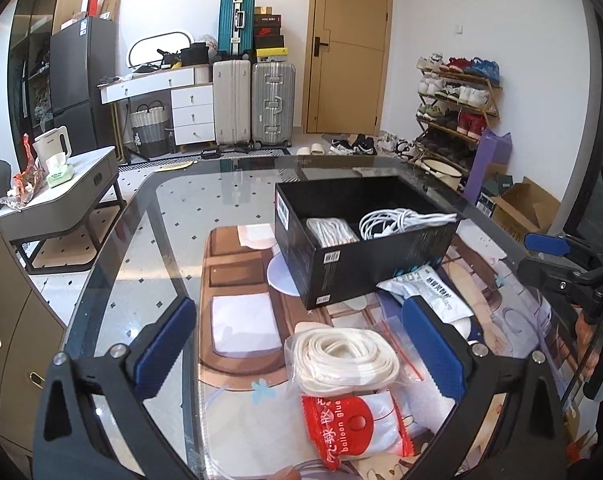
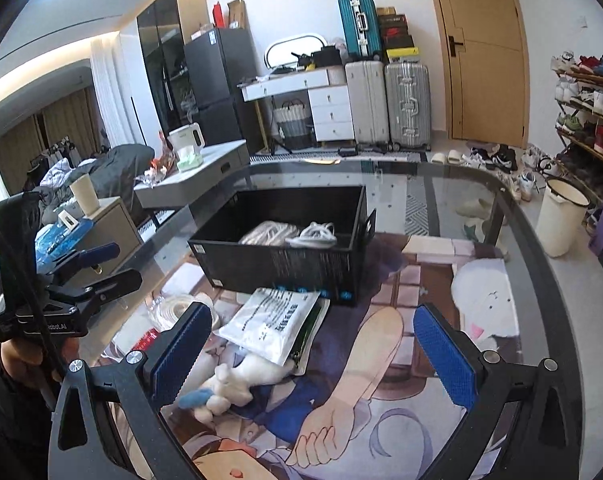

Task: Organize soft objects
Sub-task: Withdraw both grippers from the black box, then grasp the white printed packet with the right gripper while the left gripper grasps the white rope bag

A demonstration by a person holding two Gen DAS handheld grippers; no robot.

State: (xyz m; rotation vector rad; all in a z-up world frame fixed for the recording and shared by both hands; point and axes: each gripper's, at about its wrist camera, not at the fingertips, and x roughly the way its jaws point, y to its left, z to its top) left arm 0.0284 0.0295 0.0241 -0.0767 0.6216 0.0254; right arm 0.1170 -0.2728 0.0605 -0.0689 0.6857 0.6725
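Looking along the left tool, its blue pads stand wide apart and empty around the bagged white cord near the tabletop's near edge, the black box just beyond. From the right wrist, the right tool gapes equally, holding nothing, the white plush toy beside its left pad.

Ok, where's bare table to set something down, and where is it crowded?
Free: the glass left of the black box, and the right part of the table past the right gripper. Crowded: in front of the box, with the bagged white cord, white packet and plush toy.
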